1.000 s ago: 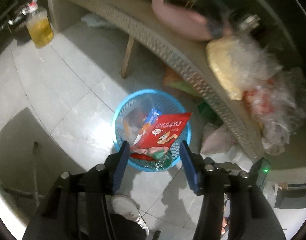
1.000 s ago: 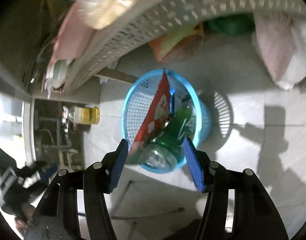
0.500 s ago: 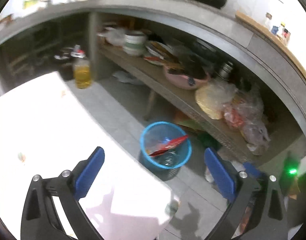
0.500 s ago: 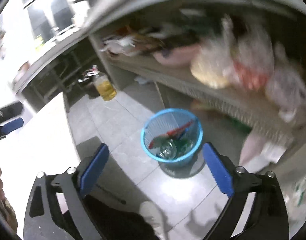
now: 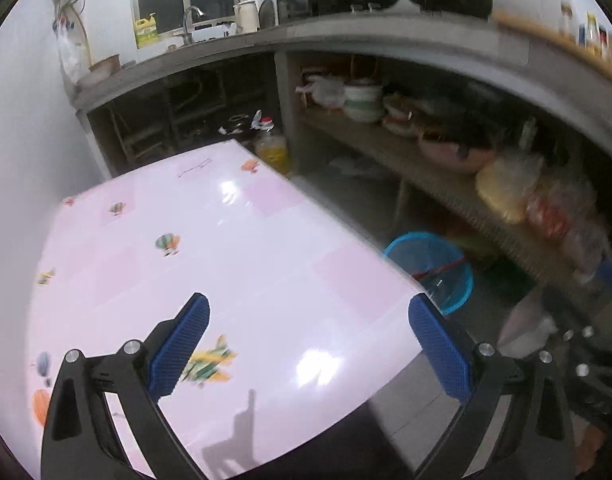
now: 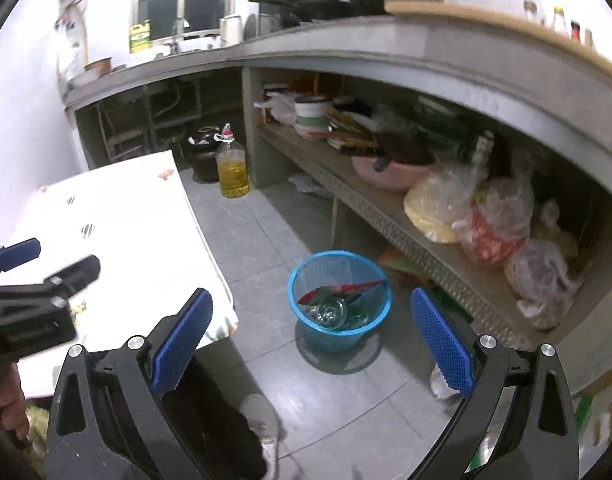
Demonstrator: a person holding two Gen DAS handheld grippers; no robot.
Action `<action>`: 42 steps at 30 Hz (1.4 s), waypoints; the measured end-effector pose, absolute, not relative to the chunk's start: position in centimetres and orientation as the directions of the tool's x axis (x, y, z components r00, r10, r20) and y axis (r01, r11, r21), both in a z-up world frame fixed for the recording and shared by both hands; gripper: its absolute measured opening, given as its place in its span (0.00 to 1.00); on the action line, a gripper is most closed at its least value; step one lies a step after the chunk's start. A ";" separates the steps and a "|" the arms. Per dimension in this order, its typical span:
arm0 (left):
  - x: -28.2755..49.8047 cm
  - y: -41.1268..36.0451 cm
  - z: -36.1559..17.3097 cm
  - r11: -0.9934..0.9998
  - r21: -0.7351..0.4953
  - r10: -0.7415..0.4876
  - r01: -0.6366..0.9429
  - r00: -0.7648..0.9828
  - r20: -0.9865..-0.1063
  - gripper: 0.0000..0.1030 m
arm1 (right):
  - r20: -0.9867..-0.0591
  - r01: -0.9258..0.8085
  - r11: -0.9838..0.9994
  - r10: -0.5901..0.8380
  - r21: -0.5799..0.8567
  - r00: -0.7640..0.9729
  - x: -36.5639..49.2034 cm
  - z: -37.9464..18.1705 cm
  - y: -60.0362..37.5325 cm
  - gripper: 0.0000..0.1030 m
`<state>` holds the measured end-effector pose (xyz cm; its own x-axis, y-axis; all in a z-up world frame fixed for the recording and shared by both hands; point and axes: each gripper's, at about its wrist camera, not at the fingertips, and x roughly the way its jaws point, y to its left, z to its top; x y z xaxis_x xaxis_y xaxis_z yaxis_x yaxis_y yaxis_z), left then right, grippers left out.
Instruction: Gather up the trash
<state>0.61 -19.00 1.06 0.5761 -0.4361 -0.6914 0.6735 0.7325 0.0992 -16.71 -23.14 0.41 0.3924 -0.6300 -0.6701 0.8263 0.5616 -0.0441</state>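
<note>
left gripper (image 5: 308,344): jaws gaping, empty, hovering over the pink table (image 5: 234,248) | right gripper (image 6: 312,336): jaws gaping, empty | trash: sitting in blue basket (image 6: 340,312), centre frame, floor placement suiting drops

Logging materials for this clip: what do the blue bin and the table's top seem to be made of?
Blue bin: likely moulded plastic, judging by its uniform bright colour and fine mesh-like perforated wall. Table top: probably a glossy plastic or vinyl cover, pink with printed cartoon pictures and sharp light glare.
</note>
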 end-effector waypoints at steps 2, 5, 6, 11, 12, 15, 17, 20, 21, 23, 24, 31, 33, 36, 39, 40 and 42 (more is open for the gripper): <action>0.3 -18.3 0.7 0.747 0.140 -0.394 0.650 0.602 -0.694 0.95 | -0.655 0.817 0.572 -0.643 -0.067 0.397 -16.5 0.4 -22.2 0.93; 0.1 -16.6 0.8 0.788 0.178 -0.347 0.590 0.663 -0.663 0.95 | -0.645 0.779 0.622 -0.626 -0.075 0.438 -16.0 0.1 -20.7 0.93; 0.2 -15.8 0.9 0.804 0.176 -0.332 0.567 0.675 -0.659 0.95 | -0.650 0.772 0.631 -0.621 -0.082 0.438 -15.7 -0.1 -20.4 0.93; 0.9 -12.6 0.4 0.877 0.158 -0.244 0.453 0.705 -0.665 0.95 | -0.662 0.732 0.679 -0.574 -0.055 0.483 -14.8 -1.0 -19.8 0.93; 1.0 -12.0 0.2 0.889 0.159 -0.224 0.429 0.710 -0.668 0.95 | -0.662 0.727 0.685 -0.568 -0.052 0.488 -14.7 -1.1 -19.7 0.93; 1.1 -10.8 -0.4 0.912 0.158 -0.177 0.378 0.711 -0.680 0.95 | -0.670 0.711 0.701 -0.554 -0.056 0.494 -14.4 -1.7 -19.5 0.93; 1.1 -9.9 -0.7 0.926 0.154 -0.151 0.345 0.711 -0.687 0.95 | -0.674 0.700 0.711 -0.547 -0.062 0.496 -14.3 -2.0 -19.2 0.93; 1.0 -9.1 -0.9 0.934 0.158 -0.129 0.319 0.716 -0.686 0.95 | -0.678 0.687 0.722 -0.546 -0.084 0.492 -14.0 -2.3 -18.7 0.93; 1.0 -9.0 -0.9 0.935 0.161 -0.124 0.316 0.717 -0.686 0.95 | -0.677 0.683 0.725 -0.547 -0.089 0.493 -13.9 -2.3 -18.6 0.93; 0.8 -8.7 -0.7 0.937 0.173 -0.111 0.305 0.726 -0.679 0.95 | -0.676 0.680 0.728 -0.546 -0.091 0.495 -13.9 -2.2 -18.5 0.93; 0.8 -8.6 -0.6 0.937 0.177 -0.106 0.300 0.730 -0.675 0.95 | -0.675 0.681 0.727 -0.547 -0.090 0.495 -14.0 -2.2 -18.4 0.93; 0.6 -7.9 0.0 0.942 0.198 -0.081 0.271 0.756 -0.649 0.95 | -0.670 0.703 0.708 -0.556 -0.071 0.492 -15.0 -2.0 -18.8 0.93; 0.5 -7.9 0.0 0.941 0.202 -0.080 0.272 0.758 -0.647 0.95 | -0.669 0.708 0.703 -0.560 -0.072 0.489 -15.1 -1.9 -18.8 0.93; 0.6 -7.7 0.0 0.940 0.203 -0.080 0.275 0.754 -0.652 0.95 | -0.668 0.712 0.698 -0.564 -0.071 0.486 -15.4 -1.9 -18.9 0.93; 0.5 -7.8 0.0 0.940 0.199 -0.082 0.277 0.750 -0.656 0.95 | -0.668 0.716 0.694 -0.565 -0.069 0.484 -15.5 -1.9 -19.1 0.93; 0.5 -7.8 0.0 0.940 0.200 -0.082 0.278 0.750 -0.656 0.95 | -0.668 0.717 0.694 -0.566 -0.069 0.484 -15.5 -1.9 -19.1 0.93; 0.4 -7.9 0.0 0.938 0.201 -0.085 0.284 0.749 -0.657 0.95 | -0.666 0.718 0.693 -0.568 -0.070 0.484 -15.6 -1.9 -19.2 0.93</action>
<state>0.43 -7.91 0.01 0.7491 -0.0855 -0.6569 0.2836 0.9375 0.2015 -15.56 -19.17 -1.85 0.4836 -0.5680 -0.6659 0.7176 0.6929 -0.0699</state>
